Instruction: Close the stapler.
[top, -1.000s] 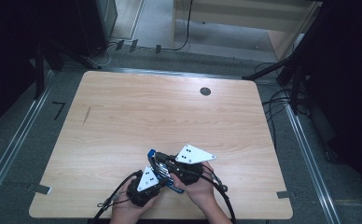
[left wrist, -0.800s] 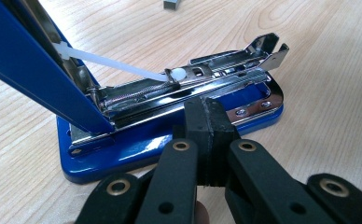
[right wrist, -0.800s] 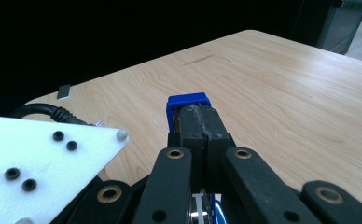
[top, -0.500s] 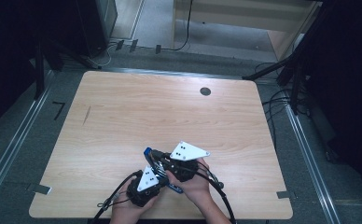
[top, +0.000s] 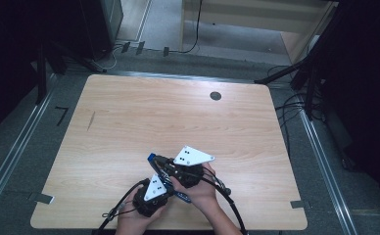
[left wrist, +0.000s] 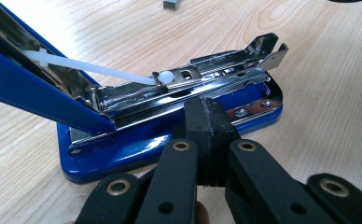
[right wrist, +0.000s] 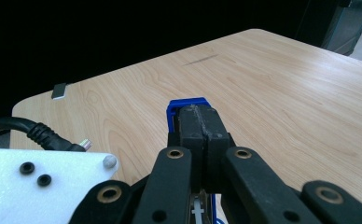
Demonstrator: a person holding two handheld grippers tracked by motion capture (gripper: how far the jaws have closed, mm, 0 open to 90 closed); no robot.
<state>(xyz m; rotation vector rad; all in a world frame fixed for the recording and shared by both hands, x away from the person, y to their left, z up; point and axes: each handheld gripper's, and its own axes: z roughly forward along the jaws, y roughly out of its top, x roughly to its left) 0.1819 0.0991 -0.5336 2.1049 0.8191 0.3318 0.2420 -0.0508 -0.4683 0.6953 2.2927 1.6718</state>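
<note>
High view: we hold a blue stapler (top: pixel 167 171) near the table's (top: pixel 129 127) front edge, hinged open. Since a second ago, our right gripper (top: pixel 164 164) has drifted slightly left with the lid; the left gripper (top: pixel 164 182) has kept its place. In the left gripper view the jaws are clenched tight, pressing against the magazine's (left wrist: pixel 188 91) side above the base (left wrist: pixel 170 135). In the right gripper view the jaws are clenched on the lid's tip (right wrist: pixel 187 106). A staple strip (left wrist: pixel 172 4) lies beyond. We judge the magazine ready for loading.

Blue stapler (left wrist: pixel 170 140), black tools, light wood-grain table (top: pixel 129 127).
</note>
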